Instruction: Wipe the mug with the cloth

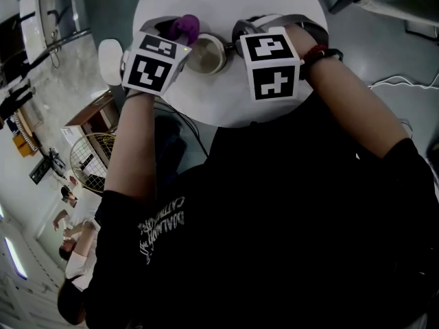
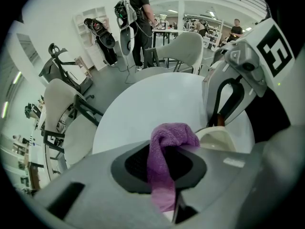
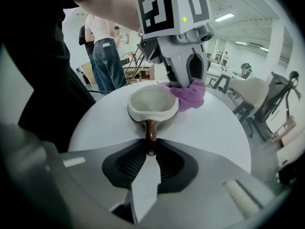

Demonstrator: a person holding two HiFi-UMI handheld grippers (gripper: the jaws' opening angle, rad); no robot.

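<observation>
Mug (image 3: 152,104): upright on round white table (image 3: 214,128), handle pointing into right gripper (image 3: 149,151), whose jaws clamp it; purple cloth (image 3: 189,93), pinched in left gripper (image 2: 164,168), lies against the mug's far wall, roughly opposite the handle.

Round table (image 2: 157,99): far half bare, open to pass. Obstacles: mug (image 3: 152,104) near front edge, purple cloth (image 3: 188,93) against it; white chairs (image 2: 183,46) at far rim.
</observation>
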